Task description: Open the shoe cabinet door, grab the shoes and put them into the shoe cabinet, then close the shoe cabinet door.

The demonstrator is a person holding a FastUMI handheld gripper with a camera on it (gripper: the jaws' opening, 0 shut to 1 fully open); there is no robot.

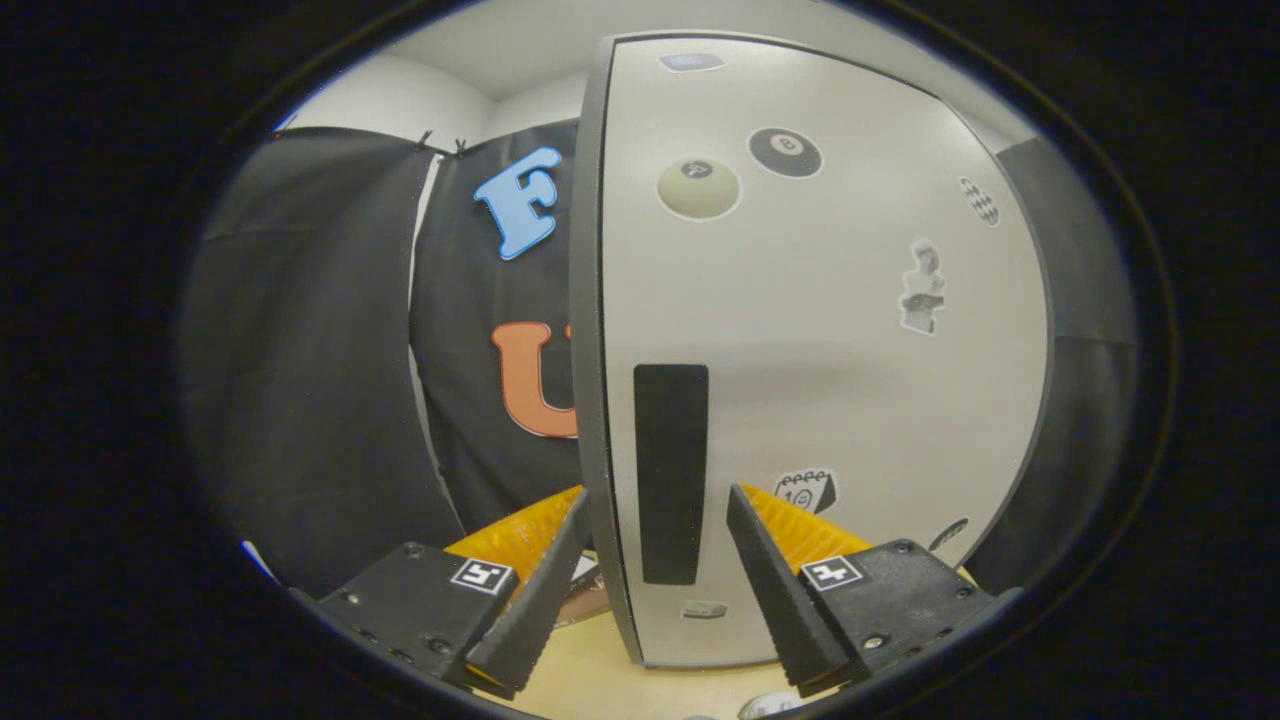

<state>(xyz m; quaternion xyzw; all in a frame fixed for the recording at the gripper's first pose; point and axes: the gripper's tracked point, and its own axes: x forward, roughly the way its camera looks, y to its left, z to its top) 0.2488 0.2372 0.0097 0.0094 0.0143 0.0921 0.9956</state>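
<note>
The shoe cabinet door [830,380] is a tall white panel with several stickers, and it stands close in front of me. Its grey free edge [592,380] faces me, and a black vertical handle strip [670,470] runs just inside that edge. My gripper [656,494] is open and straddles the edge. One finger [545,575] lies on the outer side of the edge. The other finger [765,570] is in front of the door face, past the handle strip. Neither finger visibly presses on the door. I cannot make out any shoe for certain.
The dark cabinet body [1085,400] shows beyond the door's far side. A light wooden surface [590,670] lies below the door. A small brownish thing [588,600] sits low by the door edge, and a pale object [770,706] lies near my fingers; I cannot tell what either is.
</note>
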